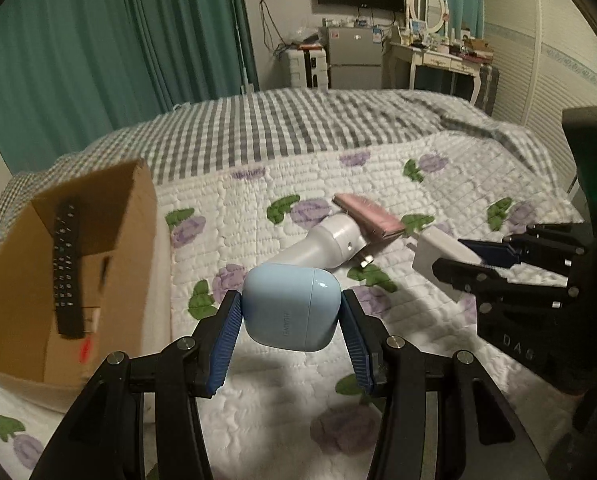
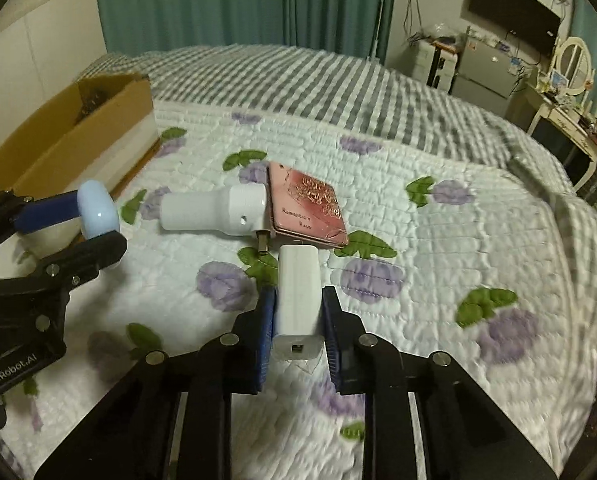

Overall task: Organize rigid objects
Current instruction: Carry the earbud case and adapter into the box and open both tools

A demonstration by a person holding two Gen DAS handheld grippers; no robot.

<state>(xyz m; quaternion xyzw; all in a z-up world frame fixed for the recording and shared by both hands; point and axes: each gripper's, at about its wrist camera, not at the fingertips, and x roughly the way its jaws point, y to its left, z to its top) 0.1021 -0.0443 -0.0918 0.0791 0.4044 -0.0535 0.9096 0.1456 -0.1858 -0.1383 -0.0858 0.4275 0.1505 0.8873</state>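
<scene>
We hold the left hand-held gripper pinched on a pale blue earbud case, lifted above the floral quilt of the bed, just beside the open cardboard box. A black remote control leans inside that box. Our right hand-held gripper is clamped on a white charger block, its port end facing the camera. Ahead on the quilt lie a white bottle-shaped device and a pink patterned flat case, touching each other; the metal plug near them may belong to the device, though we cannot tell.
</scene>
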